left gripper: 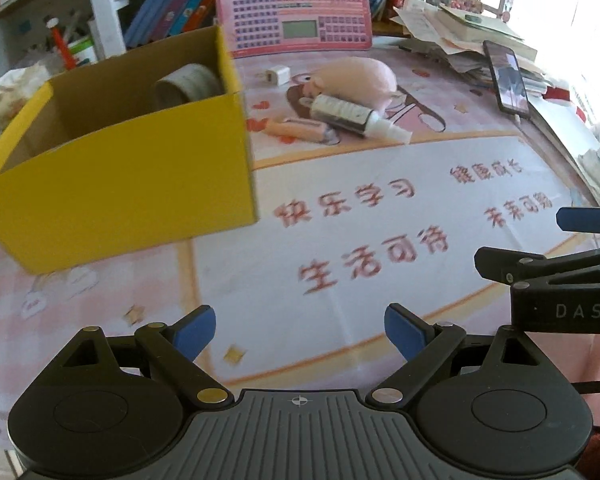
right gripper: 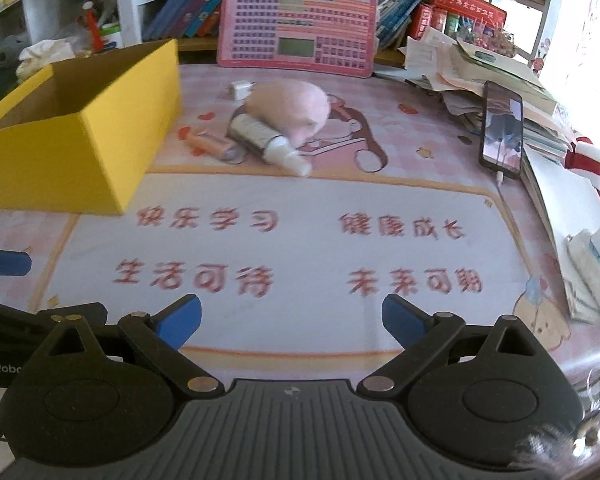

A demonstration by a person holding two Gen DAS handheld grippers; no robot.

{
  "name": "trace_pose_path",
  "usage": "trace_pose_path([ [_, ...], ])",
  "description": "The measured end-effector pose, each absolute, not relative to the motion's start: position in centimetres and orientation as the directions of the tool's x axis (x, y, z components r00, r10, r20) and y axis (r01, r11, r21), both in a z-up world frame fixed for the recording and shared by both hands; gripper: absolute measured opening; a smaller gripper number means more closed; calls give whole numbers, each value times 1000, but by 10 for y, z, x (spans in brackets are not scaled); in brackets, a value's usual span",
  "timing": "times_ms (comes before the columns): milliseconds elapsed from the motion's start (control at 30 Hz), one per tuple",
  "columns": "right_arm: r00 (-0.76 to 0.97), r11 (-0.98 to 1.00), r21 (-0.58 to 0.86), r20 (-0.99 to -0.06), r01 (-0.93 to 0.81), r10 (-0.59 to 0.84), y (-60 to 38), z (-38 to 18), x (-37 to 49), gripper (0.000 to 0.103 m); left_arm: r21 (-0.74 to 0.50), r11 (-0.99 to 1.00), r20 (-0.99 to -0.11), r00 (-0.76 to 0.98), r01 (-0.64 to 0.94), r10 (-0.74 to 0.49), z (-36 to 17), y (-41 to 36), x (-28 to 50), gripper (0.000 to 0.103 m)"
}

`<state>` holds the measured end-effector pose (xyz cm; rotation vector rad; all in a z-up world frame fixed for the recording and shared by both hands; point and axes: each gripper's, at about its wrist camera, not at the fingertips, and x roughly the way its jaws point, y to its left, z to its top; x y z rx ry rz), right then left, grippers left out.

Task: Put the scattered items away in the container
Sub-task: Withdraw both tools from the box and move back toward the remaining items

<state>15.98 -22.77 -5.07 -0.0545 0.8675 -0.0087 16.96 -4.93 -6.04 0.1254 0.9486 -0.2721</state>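
done: one roll already in the yellow box
left: plush, spray bottle, tube, white plug, clustered on the bench beside the box
left gripper: jaws spread, empty
right gripper: jaws spread, empty
unclear: box floor mostly hidden; tube blurred

1. The left wrist view looks forward and downward over the desk mat, close to the yellow box at its left.
2. The right wrist view stands more to the right, facing the same way.
3. Both views share the box, the mat and the pink board.
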Motion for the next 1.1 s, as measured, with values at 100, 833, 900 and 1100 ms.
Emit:
trace_pose_path([
  [100,658,999,-49,-752,-3,-35,-247,-50,171,98,-8,954,-811,557,300,-182,-60,-68,179,94],
  [833,736,988,112,-659,-107,154,-330,-39,279,95,64,972,-710,694,226,-115,-41,-150,263,92],
  [900,738,985,119,-653,-125,172,-331,-38,289,94,66,975,-702,705,211,-106,-44,-155,273,91],
  [1100,737,973,136,-635,-189,232,-334,-36,323,84,57,979,-694,712,194,-101,-54,-166,300,71],
])
